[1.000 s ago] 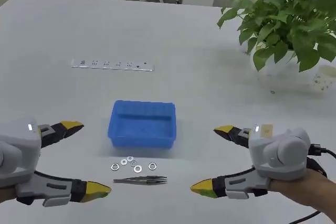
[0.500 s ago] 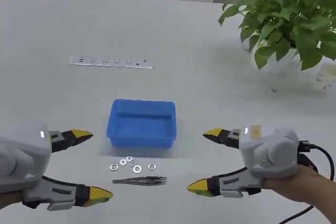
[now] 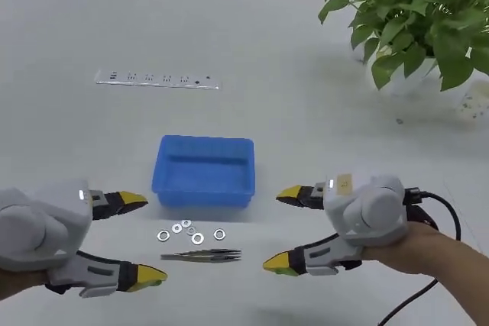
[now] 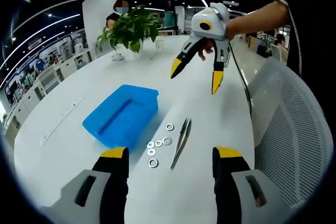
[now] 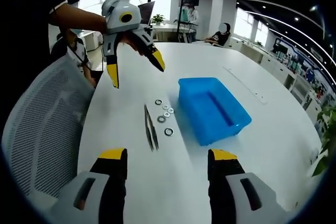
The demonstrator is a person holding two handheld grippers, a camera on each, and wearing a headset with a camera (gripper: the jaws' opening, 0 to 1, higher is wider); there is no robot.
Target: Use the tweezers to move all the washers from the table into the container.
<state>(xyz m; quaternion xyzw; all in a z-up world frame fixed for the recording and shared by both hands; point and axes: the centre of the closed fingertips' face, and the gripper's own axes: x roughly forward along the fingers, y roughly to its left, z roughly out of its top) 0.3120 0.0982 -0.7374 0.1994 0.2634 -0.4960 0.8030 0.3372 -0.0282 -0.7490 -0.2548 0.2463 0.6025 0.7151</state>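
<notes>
The left gripper (image 3: 153,236) and right gripper (image 3: 273,230) hover, fingers (image 3: 114,202) wide and holding nothing — the tweezers (image 3: 200,254) lie between both fingertips on the table (image 3: 306,112), washers (image 3: 187,231) just beyond, probably awaiting pickup.

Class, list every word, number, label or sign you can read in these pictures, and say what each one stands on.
No text here can be read.
Marks on the strip on the table: too small to read.
The yellow sticker on the right gripper: too blurred to read.
The container, tweezers and washers: no print visible.
</notes>
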